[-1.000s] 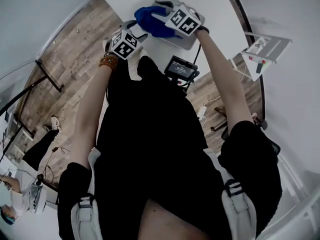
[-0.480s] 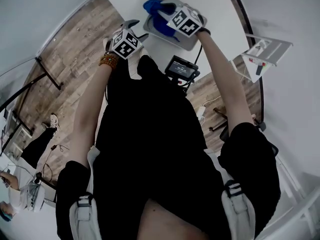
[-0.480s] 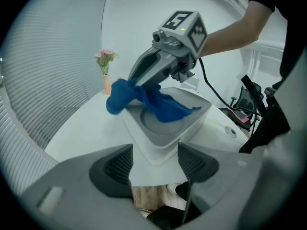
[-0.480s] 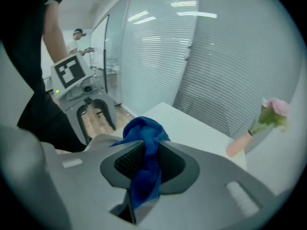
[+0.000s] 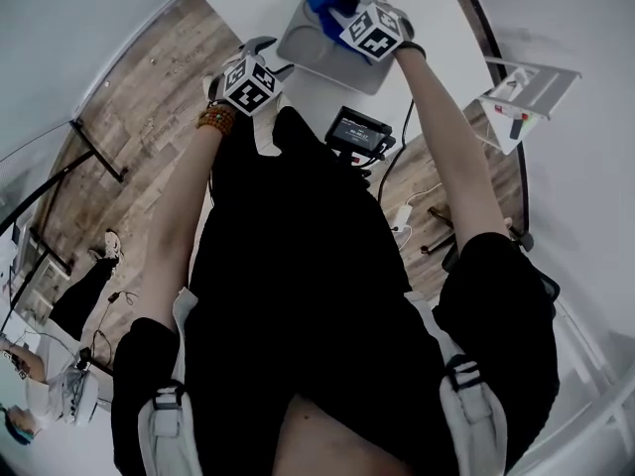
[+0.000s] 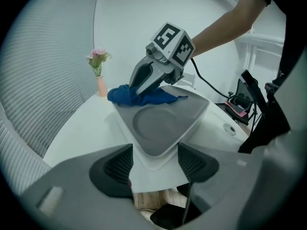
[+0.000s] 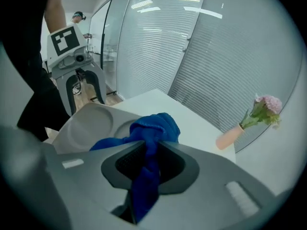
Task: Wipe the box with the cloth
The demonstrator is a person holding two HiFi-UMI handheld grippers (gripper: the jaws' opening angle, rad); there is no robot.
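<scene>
The white table (image 5: 248, 8) carries the shallow grey moulded plastic box (image 5: 316, 53) close to its near edge. The crumpled blue cloth (image 7: 154, 128) has gone from the box's near side to its far corner, so a wiping stroke seems under way. The right gripper (image 7: 146, 162) has just been closing and pinches the cloth tightly. The left gripper (image 6: 154, 164) gapes at the box's near corner, holding nothing. The box looks matt and smooth, with round recesses.
</scene>
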